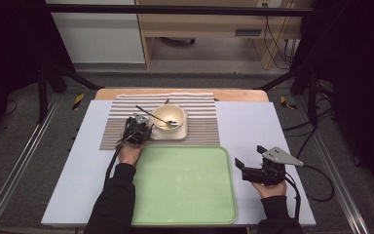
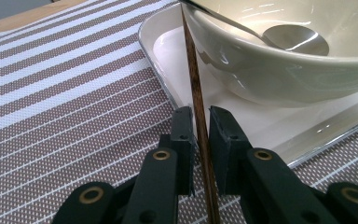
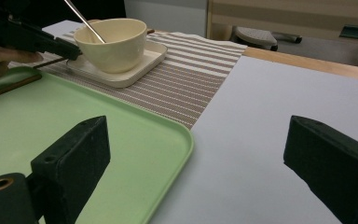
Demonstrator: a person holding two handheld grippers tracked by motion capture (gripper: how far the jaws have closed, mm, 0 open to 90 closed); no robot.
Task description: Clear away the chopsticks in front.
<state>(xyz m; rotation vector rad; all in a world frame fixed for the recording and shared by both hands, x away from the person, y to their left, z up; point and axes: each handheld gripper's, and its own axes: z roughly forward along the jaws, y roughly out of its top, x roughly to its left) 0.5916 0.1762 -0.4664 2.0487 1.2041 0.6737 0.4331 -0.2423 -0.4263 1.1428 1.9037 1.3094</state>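
Wooden, dark brown and slim, the chopstick [image 2: 196, 100] points away toward the bowl [image 2: 279, 60], clamped between the left gripper [image 2: 202, 126] pads; the right gripper [image 3: 196, 154] gapes empty.

chopstick [image 2: 196, 88]: top end hidden behind the bowl [image 2: 279, 60] rim, lower end cut off by the bottom edge in the left gripper view; contact with the pads too close to call
spoon [image 2: 294, 39]: handle runs out past the top edge
plate [image 2: 168, 51]: far side hidden behind bowl
tray [image 1: 185, 183]: left edge partly under the sleeve [image 1: 111, 202] in the high view
right hand-held gripper [image 3: 196, 158]: right jaw cut off by the frame edge
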